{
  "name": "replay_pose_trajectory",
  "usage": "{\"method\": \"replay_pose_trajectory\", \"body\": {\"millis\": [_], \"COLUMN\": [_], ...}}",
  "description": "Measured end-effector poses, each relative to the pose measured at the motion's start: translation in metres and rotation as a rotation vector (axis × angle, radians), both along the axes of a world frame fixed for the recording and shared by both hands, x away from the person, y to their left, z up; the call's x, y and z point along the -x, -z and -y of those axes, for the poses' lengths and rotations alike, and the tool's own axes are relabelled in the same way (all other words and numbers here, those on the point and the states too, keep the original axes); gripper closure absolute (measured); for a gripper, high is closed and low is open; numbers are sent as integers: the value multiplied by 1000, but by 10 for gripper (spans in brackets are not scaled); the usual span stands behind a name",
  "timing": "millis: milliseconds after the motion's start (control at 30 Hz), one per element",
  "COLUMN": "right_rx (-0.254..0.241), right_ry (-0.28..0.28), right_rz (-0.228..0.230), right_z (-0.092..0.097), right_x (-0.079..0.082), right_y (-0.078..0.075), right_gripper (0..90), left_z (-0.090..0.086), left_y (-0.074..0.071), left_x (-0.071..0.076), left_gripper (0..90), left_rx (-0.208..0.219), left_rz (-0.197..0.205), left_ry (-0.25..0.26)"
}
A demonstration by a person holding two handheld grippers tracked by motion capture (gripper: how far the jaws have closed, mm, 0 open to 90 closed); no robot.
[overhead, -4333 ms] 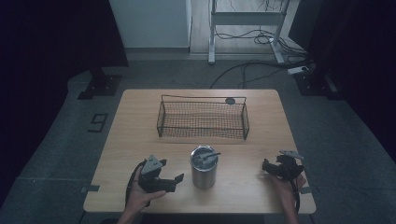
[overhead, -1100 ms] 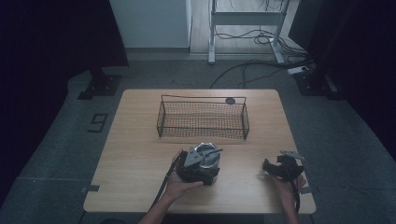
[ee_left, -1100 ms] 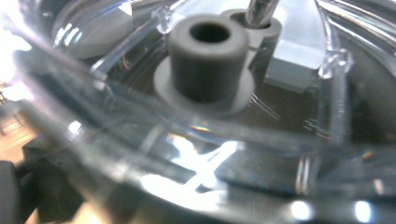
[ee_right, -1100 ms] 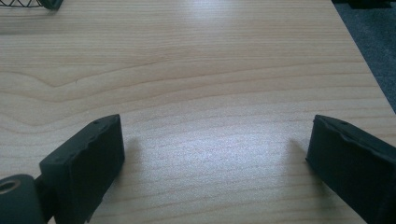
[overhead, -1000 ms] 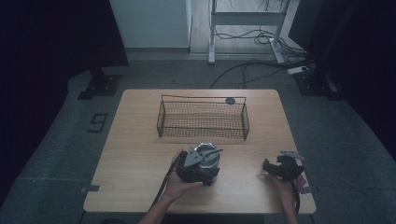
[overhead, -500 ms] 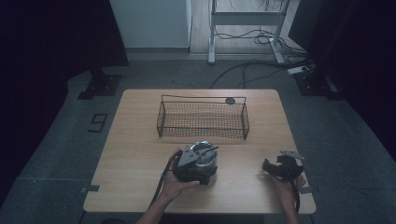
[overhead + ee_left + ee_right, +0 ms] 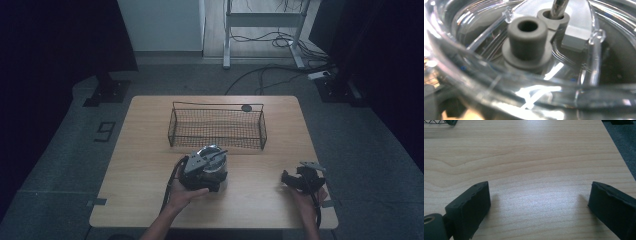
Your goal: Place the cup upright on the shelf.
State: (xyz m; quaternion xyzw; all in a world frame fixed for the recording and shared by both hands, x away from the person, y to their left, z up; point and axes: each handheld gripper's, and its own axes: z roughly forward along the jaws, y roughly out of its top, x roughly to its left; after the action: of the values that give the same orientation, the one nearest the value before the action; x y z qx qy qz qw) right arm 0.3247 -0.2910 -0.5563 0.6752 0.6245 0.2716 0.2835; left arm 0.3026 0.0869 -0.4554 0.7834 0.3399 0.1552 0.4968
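Note:
A round container [image 7: 214,154] with a clear lid stands at the front middle of the wooden table [image 7: 145,150]. My left gripper [image 7: 202,173] is pressed against its near side and top, held by a hand. In the left gripper view the clear lid [image 7: 486,75] sits very close, with a grey tubular knob [image 7: 527,37] and a metal rod [image 7: 559,6] going into a second grey socket. My left jaws are hidden there. My right gripper [image 7: 299,180] rests at the front right of the table, its jaws wide open [image 7: 539,205] over bare wood.
A black wire basket [image 7: 217,128] stands behind the container across the table's middle. A small dark round object [image 7: 246,108] lies just behind the basket's back right. Table edges are close on the right gripper's right side and in front of it.
My left gripper moved from left of the container rightward onto it, and has stayed against it over the last second with a slight shift. The right gripper has not moved.

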Motion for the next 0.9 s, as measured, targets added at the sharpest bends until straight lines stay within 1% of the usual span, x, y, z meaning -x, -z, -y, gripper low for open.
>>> {"method": "replay_pose_trajectory", "body": {"millis": [67,233,300,333,367,400,433,567,667,900], "right_rx": [0,0,0,0,1,1,1,3,3,0], "right_ry": [0,0,0,1,2,2,4,4,4,5], "right_rz": [0,0,0,0,0,0,0,-2,-2,1], "right_z": [0,0,0,0,0,0,0,0,0,0], "right_x": [0,0,0,0,0,0,0,0,0,0], "right_y": [0,0,0,0,0,0,0,0,0,0], "right_gripper": [40,40,40,40,40,40,41,41,40,40], "left_z": [-3,-9,-10,-12,-13,-13,-15,-17,-17,-15], "left_y": [-3,-10,-12,-15,-16,-16,-19,-23,-26,-33], "left_x": [-2,-4,-5,-8,-9,-9,-11,-16,-19,-23], "left_gripper": [35,35,35,35,35,35,35,35,36,35], "left_rx": [-2,13,13,9,11,11,17,31,32,34], "left_rz": [0,7,8,13,14,14,15,17,14,21], "left_ry": [-11,-34,-39,-54,-65,-65,-82,-104,-120,-129]}}
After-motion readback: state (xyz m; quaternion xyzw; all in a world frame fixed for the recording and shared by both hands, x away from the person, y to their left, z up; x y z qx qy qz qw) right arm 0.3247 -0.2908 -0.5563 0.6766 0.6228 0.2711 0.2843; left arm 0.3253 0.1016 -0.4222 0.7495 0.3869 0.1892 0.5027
